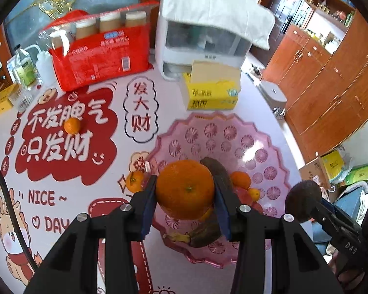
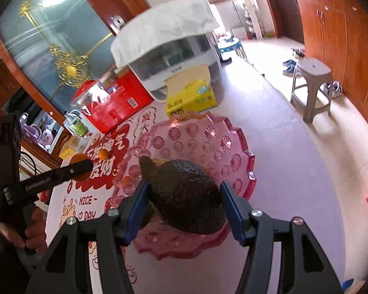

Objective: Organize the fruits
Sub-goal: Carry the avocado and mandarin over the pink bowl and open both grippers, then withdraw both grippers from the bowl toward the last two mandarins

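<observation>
- The left tongs point(image 1: 185, 193) are clenched on a large orange point(image 1: 185, 189), which hangs above the near rim of the pink fruit plate point(image 1: 235, 134).
- The right tongs point(image 2: 184, 201) grip a dark avocado point(image 2: 186, 196), its long axis running across the jaws, also over the plate's near edge.
- Both loads sit directly above the plate, so each release needs only a short drop; neither hand looks clearly nearer.
- Two small mandarins, one point(image 1: 72, 125) far left and one point(image 1: 134, 181) beside the plate, lie loose on the table point(image 1: 68, 220).

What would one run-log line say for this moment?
left hand-held gripper: shut on orange | right hand-held gripper: shut on avocado | both above pink tray
</observation>
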